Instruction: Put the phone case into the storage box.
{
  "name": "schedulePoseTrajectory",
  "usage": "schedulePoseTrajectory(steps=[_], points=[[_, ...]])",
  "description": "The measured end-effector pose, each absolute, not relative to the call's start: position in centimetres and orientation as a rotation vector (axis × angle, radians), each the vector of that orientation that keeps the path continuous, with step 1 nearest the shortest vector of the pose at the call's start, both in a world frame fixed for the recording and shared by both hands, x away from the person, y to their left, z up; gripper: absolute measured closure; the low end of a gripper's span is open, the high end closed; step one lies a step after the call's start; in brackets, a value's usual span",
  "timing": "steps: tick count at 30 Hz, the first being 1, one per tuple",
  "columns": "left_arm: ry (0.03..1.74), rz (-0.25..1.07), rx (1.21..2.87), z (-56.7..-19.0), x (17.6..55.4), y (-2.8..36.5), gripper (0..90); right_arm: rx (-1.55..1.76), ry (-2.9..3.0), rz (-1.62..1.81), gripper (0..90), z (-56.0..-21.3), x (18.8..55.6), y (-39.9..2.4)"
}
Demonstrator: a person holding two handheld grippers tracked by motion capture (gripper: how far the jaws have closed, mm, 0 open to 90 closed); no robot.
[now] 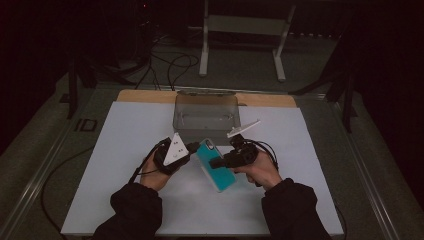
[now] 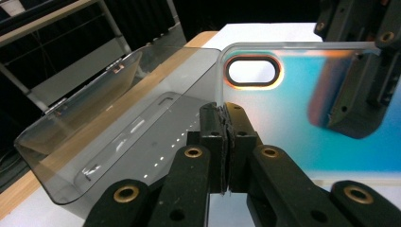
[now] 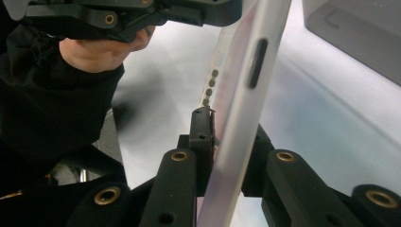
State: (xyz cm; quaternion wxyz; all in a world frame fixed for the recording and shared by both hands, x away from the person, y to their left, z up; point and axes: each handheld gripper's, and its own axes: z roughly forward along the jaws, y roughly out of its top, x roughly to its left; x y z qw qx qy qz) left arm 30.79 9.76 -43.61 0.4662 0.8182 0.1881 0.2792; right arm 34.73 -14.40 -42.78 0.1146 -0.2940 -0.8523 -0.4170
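One teal phone case (image 1: 216,165) hung above the white worktop (image 1: 125,150), pinched between two grippers. The left gripper (image 1: 192,147) had its jaws clamped on the case's clear rim just beside the camera cutout, a detail plain in the left gripper view. The right gripper (image 1: 216,163) had its jaws closed on the case's side edge; its own view showed the side slot and a row of small holes. One smoky clear box (image 1: 206,112) stood beyond both jaws.
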Motion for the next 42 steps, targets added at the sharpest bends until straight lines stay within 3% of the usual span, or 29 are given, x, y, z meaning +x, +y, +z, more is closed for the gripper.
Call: schedulePoseTrajectory(steps=[22, 35, 39, 42], points=[[0.378, 0.729, 2.061, -43.94, 30.47, 9.28, 88.7, -0.928, -2.466, -1.091, 79.0, -42.75, 35.09, -14.74], [0.387, 0.728, 2.053, -44.17, 30.63, 8.9, 87.3, -1.033, -2.501, -0.968, 86.2, -42.97, 34.74, -14.16], [0.418, 0.691, 2.038, -44.11, 30.79, 9.0, 85.2, -1.047, -2.517, -0.981, 86.3, -42.94, 34.69, -14.2], [0.44, 0.66, 2.026, -44.12, 30.85, 9.19, 77.1, -1.052, -2.513, -0.997, 86.3, -42.86, 34.72, -14.27]])
